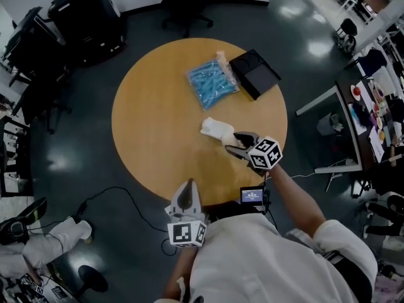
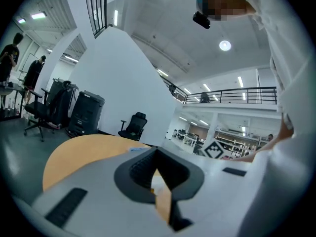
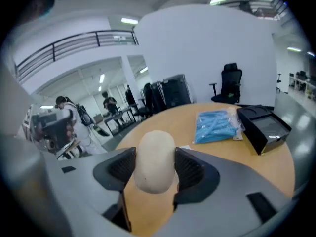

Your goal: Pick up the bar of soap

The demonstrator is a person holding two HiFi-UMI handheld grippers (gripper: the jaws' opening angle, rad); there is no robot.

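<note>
The bar of soap (image 1: 213,129), an off-white rounded bar, lies right of the middle of the round wooden table (image 1: 151,137). My right gripper (image 1: 232,141) reaches it from the near right. In the right gripper view the soap (image 3: 154,162) fills the gap between the two dark pads (image 3: 121,167), which touch it on both sides; my right gripper (image 3: 154,157) is shut on it. My left gripper (image 1: 187,185) hangs at the table's near edge, well away from the soap, tips together and nothing between them. The left gripper view shows my left gripper (image 2: 157,154) with only a thin slit between the pads.
A packet of blue items (image 1: 211,81) (image 3: 217,125) and a black box (image 1: 254,73) (image 3: 264,127) lie at the table's far side. A small device with a lit screen (image 1: 252,195) sits at the near edge. Office chairs (image 1: 188,2) and desks stand around; people stand in the background.
</note>
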